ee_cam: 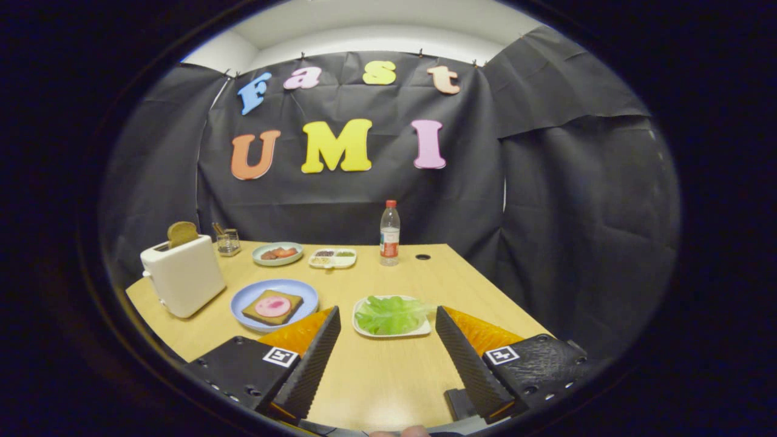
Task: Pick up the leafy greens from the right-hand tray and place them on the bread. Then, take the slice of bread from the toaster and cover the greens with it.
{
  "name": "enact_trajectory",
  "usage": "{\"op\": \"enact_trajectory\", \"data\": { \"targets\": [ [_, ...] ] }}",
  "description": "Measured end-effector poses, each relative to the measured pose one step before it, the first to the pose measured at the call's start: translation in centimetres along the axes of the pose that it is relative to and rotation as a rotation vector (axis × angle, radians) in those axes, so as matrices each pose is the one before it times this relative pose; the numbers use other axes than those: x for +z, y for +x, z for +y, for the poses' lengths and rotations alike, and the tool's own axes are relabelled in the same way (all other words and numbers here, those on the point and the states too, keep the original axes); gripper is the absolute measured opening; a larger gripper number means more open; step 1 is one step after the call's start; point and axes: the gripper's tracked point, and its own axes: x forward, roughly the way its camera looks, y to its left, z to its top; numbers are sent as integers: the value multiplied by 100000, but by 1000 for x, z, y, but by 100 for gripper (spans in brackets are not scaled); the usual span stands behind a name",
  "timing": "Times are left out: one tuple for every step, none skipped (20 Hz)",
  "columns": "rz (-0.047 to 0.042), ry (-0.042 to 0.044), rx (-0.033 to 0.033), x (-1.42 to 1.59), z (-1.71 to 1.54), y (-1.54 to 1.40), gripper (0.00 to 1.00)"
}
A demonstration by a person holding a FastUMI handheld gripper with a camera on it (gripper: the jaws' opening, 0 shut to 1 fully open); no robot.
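white tray (363, 328) holds leafy greens (390, 314), just ahead between spread fingers of gripper (388, 318); blue plate (246, 297): bread (273, 308) with ham; toaster (183, 275) holds slice (182, 233).

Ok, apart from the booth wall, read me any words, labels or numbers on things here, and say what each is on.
Nothing can be read.
Water bottle: its label is too small and blurred.
Gripper, fingers open short of the tray of greens: square black-and-white markers, no words.

Water bottle (390, 233), green plate w/ food (277, 254), divided dish (332, 258), glass jar (227, 241) at table's far side.
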Motion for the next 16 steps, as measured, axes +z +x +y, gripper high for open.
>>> {"op": "enact_trajectory", "data": {
  "targets": [
    [2191,-1263,1128,309,-280,1824,96],
    [2994,-1897,136,222,-217,1762,96],
    [3041,-1421,947,175,-108,1819,96],
    [3220,-1291,1850,3,333,1760,96],
    [4456,-1049,1353,-97,222,1837,96],
    [3798,-1207,1807,-263,234,1743,96],
    [4191,-756,1730,-250,344,1588,96],
    [3526,617,2072,-324,381,1385,96],
    [2644,571,1170,-93,333,1289,96],
    [2343,281,672,-308,235,1323,96],
    [2242,281,-98,-347,10,1183,96],
    [2054,202,-371,-427,-18,1258,96],
    [2243,-127,-910,-333,-180,1004,96],
    [2309,46,-299,-448,-116,767,96],
    [997,853,-271,-339,-216,796,96],
    [1526,276,-718,-379,-324,490,96]
  ]
}}
